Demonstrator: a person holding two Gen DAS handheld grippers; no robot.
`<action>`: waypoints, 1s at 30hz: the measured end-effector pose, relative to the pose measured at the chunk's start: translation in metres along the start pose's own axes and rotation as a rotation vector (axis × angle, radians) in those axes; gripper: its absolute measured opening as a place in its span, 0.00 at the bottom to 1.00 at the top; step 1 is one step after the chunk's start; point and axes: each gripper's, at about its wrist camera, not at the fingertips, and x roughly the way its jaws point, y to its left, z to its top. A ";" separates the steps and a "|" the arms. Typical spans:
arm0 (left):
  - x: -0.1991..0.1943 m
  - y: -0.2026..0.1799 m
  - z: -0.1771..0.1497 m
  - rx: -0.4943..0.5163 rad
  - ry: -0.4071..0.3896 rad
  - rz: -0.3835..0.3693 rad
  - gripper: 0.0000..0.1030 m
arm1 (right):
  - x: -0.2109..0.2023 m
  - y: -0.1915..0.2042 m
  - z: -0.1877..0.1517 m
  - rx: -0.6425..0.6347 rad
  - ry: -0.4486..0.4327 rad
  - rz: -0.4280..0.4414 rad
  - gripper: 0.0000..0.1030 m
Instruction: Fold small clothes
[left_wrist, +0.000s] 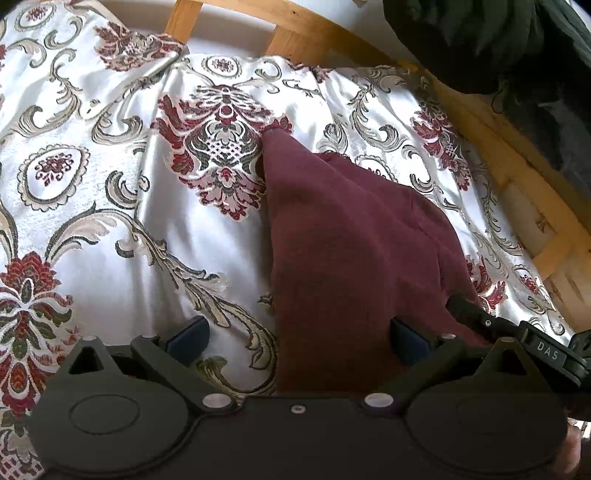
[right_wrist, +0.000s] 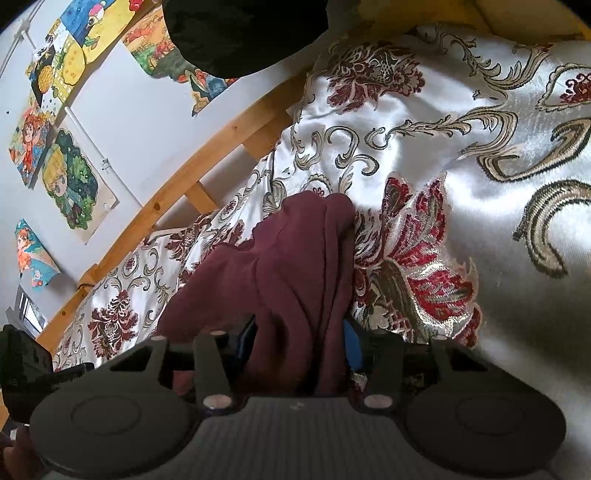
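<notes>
1. Right gripper (right_wrist: 299, 339) is seen closed around a bunch of the dark red cloth (right_wrist: 295, 258); the fabric fills the gap between its two blue pads, which touch it on both sides.
2. Left gripper (left_wrist: 295, 336) is seen with its jaws wide apart; the same cloth (left_wrist: 351, 240) lies between them, against the right pad (left_wrist: 408, 343), while the left pad (left_wrist: 188, 338) is over the bare bedspread.
3. The cloth is found crumpled on the bedspread (left_wrist: 110, 221), which is white and shiny with red flowers and beige scrolls.
4. A wooden bed frame (right_wrist: 184, 173) is seen along the edge of the bedspread.
5. Behind the frame, coloured drawings (right_wrist: 70, 181) are fixed on a white wall (right_wrist: 147, 110).
</notes>
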 end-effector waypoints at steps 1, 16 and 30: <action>0.001 0.000 0.003 -0.003 0.017 -0.004 1.00 | 0.000 0.000 0.000 0.001 0.000 0.000 0.50; 0.016 0.000 0.027 -0.087 0.210 -0.147 0.64 | 0.001 0.011 0.000 0.029 0.002 -0.030 0.39; -0.042 -0.033 0.053 0.383 0.049 0.006 0.43 | 0.009 0.135 -0.021 -0.278 -0.137 -0.129 0.30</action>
